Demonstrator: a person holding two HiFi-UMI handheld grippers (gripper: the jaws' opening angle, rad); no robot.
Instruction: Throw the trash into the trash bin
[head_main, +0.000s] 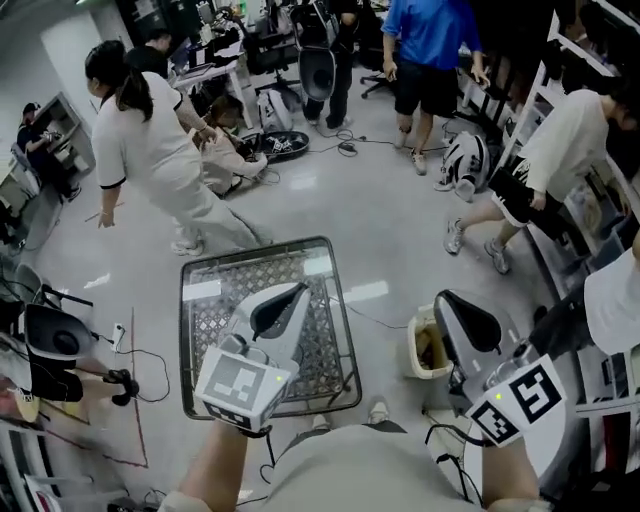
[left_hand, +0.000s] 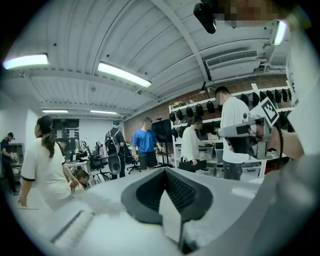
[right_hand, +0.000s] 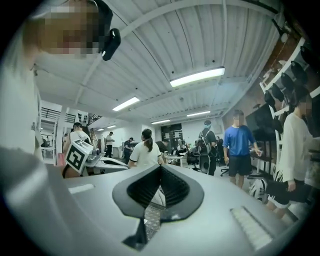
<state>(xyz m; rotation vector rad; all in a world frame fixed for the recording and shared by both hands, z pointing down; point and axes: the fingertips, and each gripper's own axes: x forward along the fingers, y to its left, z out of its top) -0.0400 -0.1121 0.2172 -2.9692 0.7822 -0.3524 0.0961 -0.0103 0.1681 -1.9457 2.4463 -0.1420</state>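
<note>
Grey floor (head_main: 380, 220) underfoot, and up close both tools are clenched, jaws pressed together: left gripper (head_main: 298, 291) over the mesh-topped table (head_main: 198, 272), right gripper (head_main: 446, 298) just above the beige trash bin (head_main: 416, 345). That bin sits beside the table's right edge, brownish scraps inside. Past the table's far edge, open floor runs to the people (head_main: 150, 140).
</note>
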